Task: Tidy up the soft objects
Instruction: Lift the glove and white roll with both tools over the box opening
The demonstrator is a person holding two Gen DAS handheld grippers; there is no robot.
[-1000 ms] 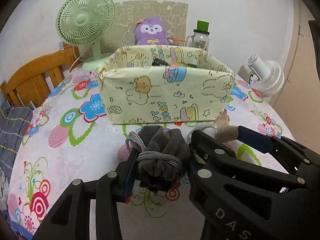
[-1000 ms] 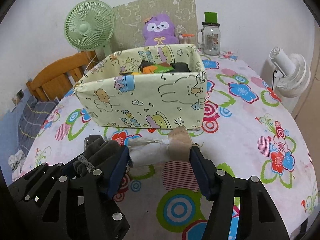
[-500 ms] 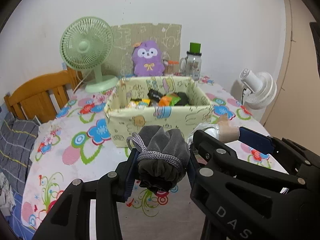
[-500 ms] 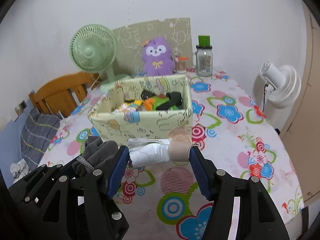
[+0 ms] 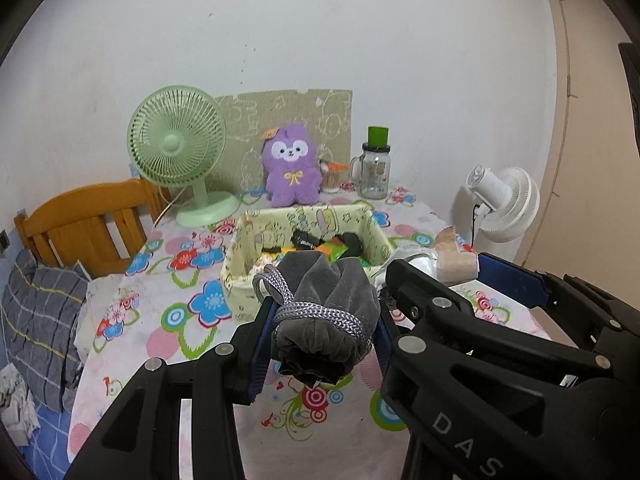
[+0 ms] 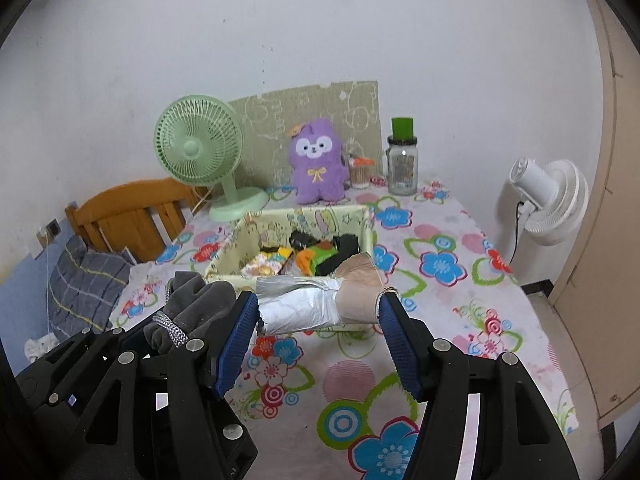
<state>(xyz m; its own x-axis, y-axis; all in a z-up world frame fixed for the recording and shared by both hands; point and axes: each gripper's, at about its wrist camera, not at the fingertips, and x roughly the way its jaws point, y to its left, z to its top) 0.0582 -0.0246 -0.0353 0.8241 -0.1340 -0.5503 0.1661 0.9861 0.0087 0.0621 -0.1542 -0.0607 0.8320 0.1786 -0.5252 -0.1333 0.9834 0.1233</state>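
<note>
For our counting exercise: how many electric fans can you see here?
2. The green fan stands at the table's far left, beside the purple plush. The white fan stands beyond the table's right edge.

left gripper (image 5: 322,330): I see black plastic linkage arms, silver screws, blue ribbed pads
right gripper (image 6: 318,338): same black build, blue ribbed pads, silver screws
marking: I read white "DAS" on the right gripper's arm

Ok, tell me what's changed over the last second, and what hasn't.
Both grippers rose with their loads: the fabric box now sits lower in both views, its contents visible. The left gripper stays clamped on the grey pouch, the right gripper on the silver-and-tan roll. Nothing was released; fans, plush and jar stayed put.
</note>
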